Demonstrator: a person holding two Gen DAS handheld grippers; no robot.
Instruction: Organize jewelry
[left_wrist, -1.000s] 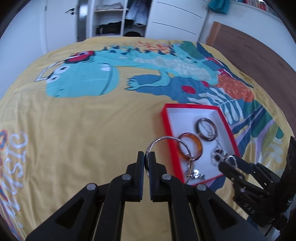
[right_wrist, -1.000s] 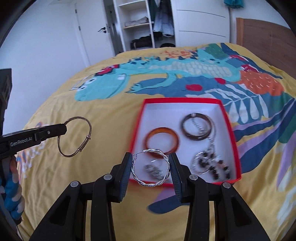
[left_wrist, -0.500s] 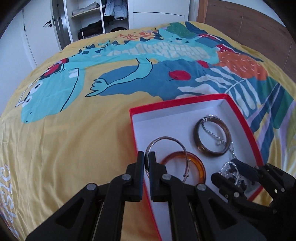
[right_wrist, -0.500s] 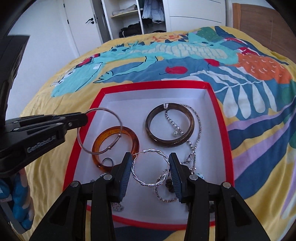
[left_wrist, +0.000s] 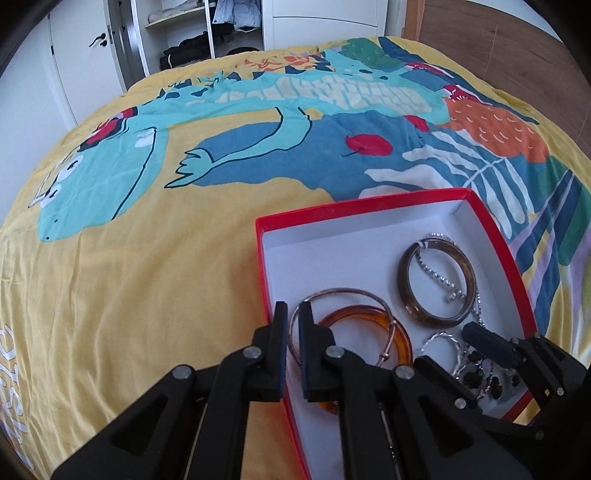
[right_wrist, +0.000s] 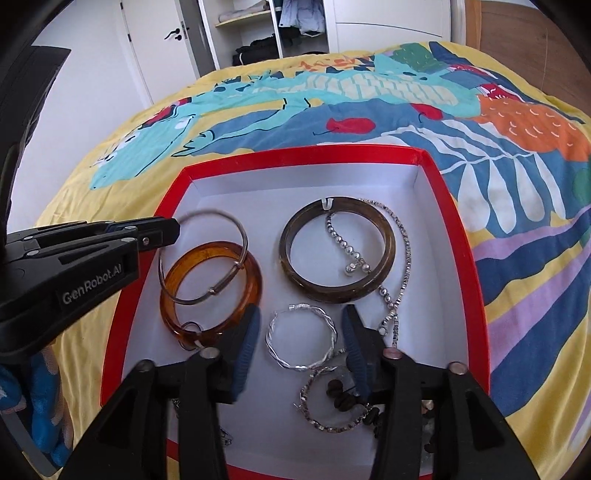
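A red box with a white inside (right_wrist: 369, 184) (left_wrist: 332, 240) lies on the bed. In it lie an amber bangle (right_wrist: 251, 273), a dark brown bangle (right_wrist: 384, 273), a bead chain (right_wrist: 402, 251) and dark bead pieces. My left gripper (left_wrist: 292, 314) (right_wrist: 173, 229) hovers over the box's left side with its fingers slightly parted around a thin metal bangle (left_wrist: 340, 293) (right_wrist: 236, 225), which rests on the amber one. My right gripper (right_wrist: 300, 328) is open; a twisted silver hoop (right_wrist: 328, 325) lies between its fingers on the box floor.
The bed has a yellow cover with a cartoon print (left_wrist: 129, 258). A wooden headboard (left_wrist: 517, 48) is at the right. White wardrobes with open shelves (left_wrist: 207, 40) stand behind the bed.
Both grippers came down into the box. The right gripper opened and the twisted silver hoop now lies on the box floor. The left gripper's fingers parted slightly and the thin bangle rests on the amber one.
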